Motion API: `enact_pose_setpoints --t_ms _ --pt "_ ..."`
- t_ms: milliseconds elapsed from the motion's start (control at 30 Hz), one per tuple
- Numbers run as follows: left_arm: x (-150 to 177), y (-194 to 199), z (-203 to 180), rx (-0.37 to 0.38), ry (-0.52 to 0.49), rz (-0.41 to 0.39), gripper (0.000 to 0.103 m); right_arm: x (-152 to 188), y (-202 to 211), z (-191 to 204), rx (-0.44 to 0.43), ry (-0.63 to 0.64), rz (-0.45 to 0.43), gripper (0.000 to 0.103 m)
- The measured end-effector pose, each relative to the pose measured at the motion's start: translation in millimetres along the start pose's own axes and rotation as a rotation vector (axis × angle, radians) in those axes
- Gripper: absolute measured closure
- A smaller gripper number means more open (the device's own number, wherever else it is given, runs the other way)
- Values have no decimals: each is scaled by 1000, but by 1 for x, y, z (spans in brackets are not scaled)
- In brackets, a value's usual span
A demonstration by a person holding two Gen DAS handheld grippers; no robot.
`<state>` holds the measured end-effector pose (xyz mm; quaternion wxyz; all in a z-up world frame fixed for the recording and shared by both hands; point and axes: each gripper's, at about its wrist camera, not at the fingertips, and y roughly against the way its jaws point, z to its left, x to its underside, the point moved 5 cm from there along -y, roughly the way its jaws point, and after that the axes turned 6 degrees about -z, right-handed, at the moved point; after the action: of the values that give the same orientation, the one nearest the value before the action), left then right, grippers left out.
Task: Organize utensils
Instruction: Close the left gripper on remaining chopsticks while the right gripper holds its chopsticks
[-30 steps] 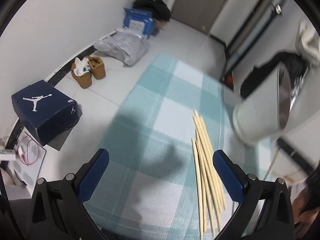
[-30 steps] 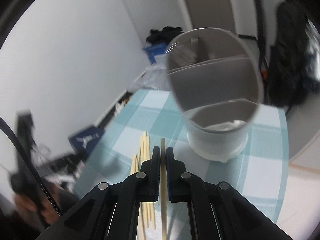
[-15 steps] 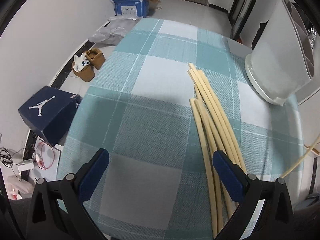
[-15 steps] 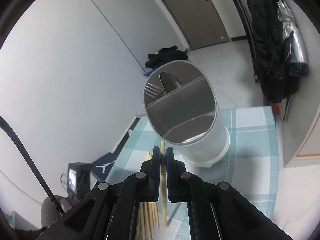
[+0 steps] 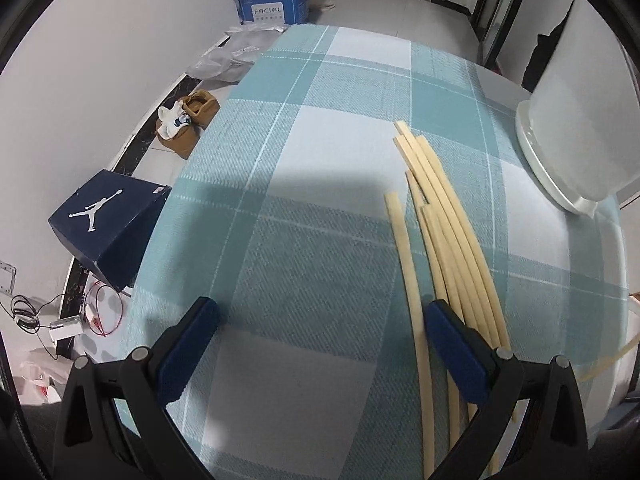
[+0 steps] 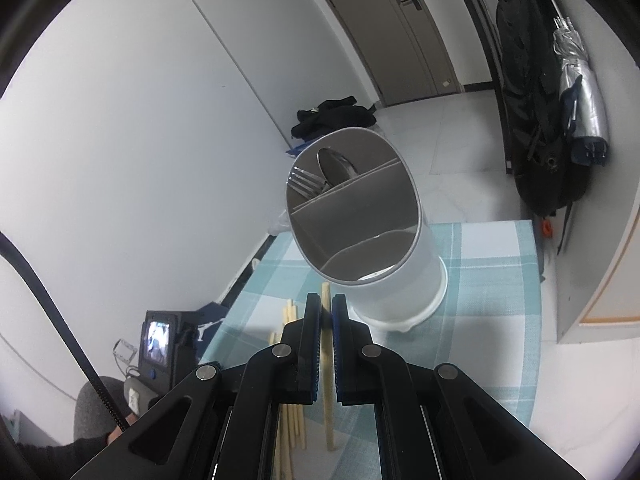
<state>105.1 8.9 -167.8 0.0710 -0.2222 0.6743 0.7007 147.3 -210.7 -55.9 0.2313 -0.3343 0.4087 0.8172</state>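
Several pale wooden chopsticks (image 5: pixel 444 240) lie in a loose bundle on the teal checked tablecloth (image 5: pixel 312 184). My left gripper (image 5: pixel 320 316) is open and empty just above the cloth, its right finger (image 5: pixel 456 344) over the bundle's near ends. My right gripper (image 6: pixel 326 312) is shut on one chopstick (image 6: pixel 328 364), its tip just below the rim of the white divided utensil holder (image 6: pixel 360 216). A fork (image 6: pixel 305 184) and a spoon (image 6: pixel 336 165) stand in the holder's far compartment. The holder's base (image 5: pixel 560 152) shows at the right of the left wrist view.
On the floor left of the table are a dark blue shoe box (image 5: pixel 108 216), brown shoes (image 5: pixel 192 120), a blue carton (image 5: pixel 268 4) and plastic bags. A black bag and a folded umbrella (image 6: pixel 576 92) hang at the right wall. The loose chopsticks (image 6: pixel 289 412) lie below my right gripper.
My left gripper has moved down closer to the cloth, over the chopstick bundle. My right gripper has risen with its chopstick, so the holder's opening looks farther and smaller.
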Motion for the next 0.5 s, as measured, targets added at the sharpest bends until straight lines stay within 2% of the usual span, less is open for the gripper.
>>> enact_pose_setpoints --t_ms 233,333,500 --pt "-9 -3 -2 0 -6 16 4 -4 -4 -1 13 8 3 98" --pt "-13 -3 -4 2 -10 16 11 -6 -2 -1 12 2 -5 98" --pt "-22 -1 -16 13 -28 52 33 -8 -1 0 21 20 -1 98"
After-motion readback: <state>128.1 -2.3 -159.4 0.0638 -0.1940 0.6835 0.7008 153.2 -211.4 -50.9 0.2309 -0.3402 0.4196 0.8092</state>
